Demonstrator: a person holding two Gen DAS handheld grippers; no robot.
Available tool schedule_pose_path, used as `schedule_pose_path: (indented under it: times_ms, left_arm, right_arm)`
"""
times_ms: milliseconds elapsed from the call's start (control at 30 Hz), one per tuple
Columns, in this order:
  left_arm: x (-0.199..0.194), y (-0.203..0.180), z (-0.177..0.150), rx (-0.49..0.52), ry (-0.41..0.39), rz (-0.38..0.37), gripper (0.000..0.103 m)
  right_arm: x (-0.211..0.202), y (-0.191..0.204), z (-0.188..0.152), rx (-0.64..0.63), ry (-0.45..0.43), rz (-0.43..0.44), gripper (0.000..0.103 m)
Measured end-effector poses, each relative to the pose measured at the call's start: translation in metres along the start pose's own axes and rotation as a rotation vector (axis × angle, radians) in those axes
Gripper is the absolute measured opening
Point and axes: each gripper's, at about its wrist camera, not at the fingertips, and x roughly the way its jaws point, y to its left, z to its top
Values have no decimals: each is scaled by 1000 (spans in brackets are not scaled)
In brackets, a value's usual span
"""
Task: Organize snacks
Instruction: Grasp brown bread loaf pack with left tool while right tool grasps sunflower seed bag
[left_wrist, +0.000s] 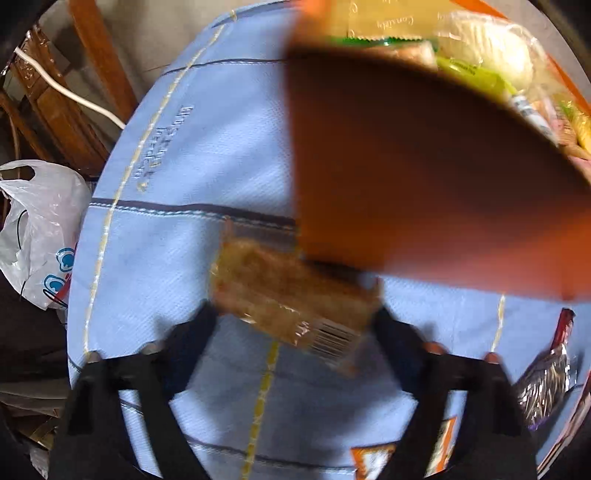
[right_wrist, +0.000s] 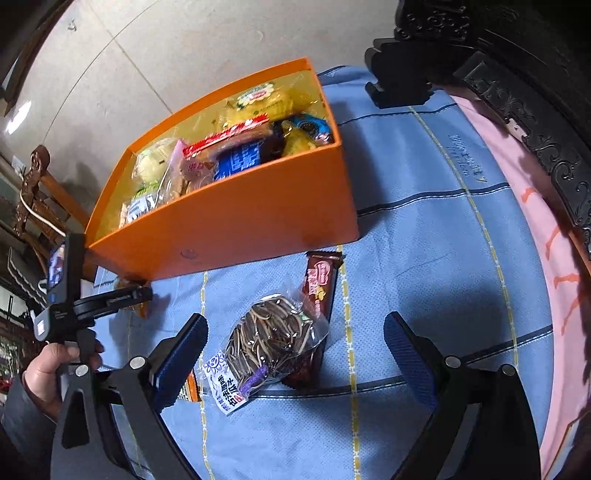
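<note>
A brown snack bar (left_wrist: 291, 291) in a clear wrapper lies on the blue bedspread (left_wrist: 177, 177) against the corner of the orange box (left_wrist: 424, 177). My left gripper (left_wrist: 295, 314) points down at it, and its fingertips (left_wrist: 207, 314) touch both ends of the bar. The picture is blurred. In the right wrist view the orange box (right_wrist: 240, 229) holds several wrapped snacks. My right gripper (right_wrist: 293, 325) stands wide open above a clear bag of sunflower seeds (right_wrist: 273, 339), which lies on a brown chocolate wafer bar (right_wrist: 319, 288).
An orange packet (right_wrist: 190, 387) lies under the right gripper's left finger. A person's hand (right_wrist: 51, 369) holds the left gripper (right_wrist: 125, 295). Dark carved furniture (right_wrist: 517, 92) and a pink sheet (right_wrist: 546, 258) border the right. A white plastic bag (left_wrist: 40, 229) and wooden chair (left_wrist: 55, 103) stand off the bed.
</note>
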Motion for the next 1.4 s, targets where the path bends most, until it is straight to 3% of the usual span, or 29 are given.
schedule_pose_path:
  times_ms: [100,133,167,400,467,500,533,600,700,767,800,867,933,1000,1200,1267,1300,1333,1367,1400]
  left_arm:
    - [-2,5,-18,68,25,-26,65]
    - [-3,7,-28,93,24,-38,22]
    - [-3,12,-41,121,51,-61,12]
    - [1,44,-76,114,86,-84,13]
    - [-1,54,-74,66,72,-83,50]
    - [-3,62,-73,41,53,-66,82]
    - [-8,65,-70,12,21,-46,88]
    - [-16,69,-60,-11,-53,-49,88]
    - [-10,64,-39,-21,-59,-35,89]
    - [-4,60,-27,-51,-51,-31,89]
    - [-1,58,-19,-76,-38,-38,89]
    - [-8,51,-7,-110,-15,-47,89]
    - [-16,41,-1,-148,-1,-35,92]
    - [-10,38,5,-193,14,-41,92]
    - [16,34,11,-252,94,-24,90]
    - [24,36,10,-253,93,-23,79]
    - [22,37,8,-257,71,-16,66]
    - [18,35,5,-229,52,-18,47]
    - [16,33,4,-195,42,-20,35]
    - [14,30,0,-159,41,-11,35]
  right_arm:
    - [4,4,-2,-8,16,8,96]
    - [4,6,-3,-13,19,12,96]
    - [5,8,-4,-21,23,15,96]
    - [13,10,-8,-23,55,-3,96]
    - [18,11,-11,-27,69,-23,96]
    - [21,11,-12,-26,86,-25,97]
    - [25,11,-13,-24,103,-28,97]
    - [36,13,-17,1,132,-36,97]
    - [53,23,-18,9,140,-42,95]
    - [62,39,-16,-42,108,-68,81]
    - [67,47,-16,-93,106,-99,67]
    - [68,59,-15,-170,82,-102,53]
    - [58,73,-14,-258,49,-61,32]
    - [52,78,-15,-284,77,15,26]
    - [51,77,-35,-293,151,112,29]
    - [54,72,-43,-293,171,85,35]
    - [56,71,-43,-284,174,71,48]
    - [56,67,-44,-264,176,60,60]
    - [55,58,-44,-220,171,48,65]
    - [53,54,-44,-188,162,40,72]
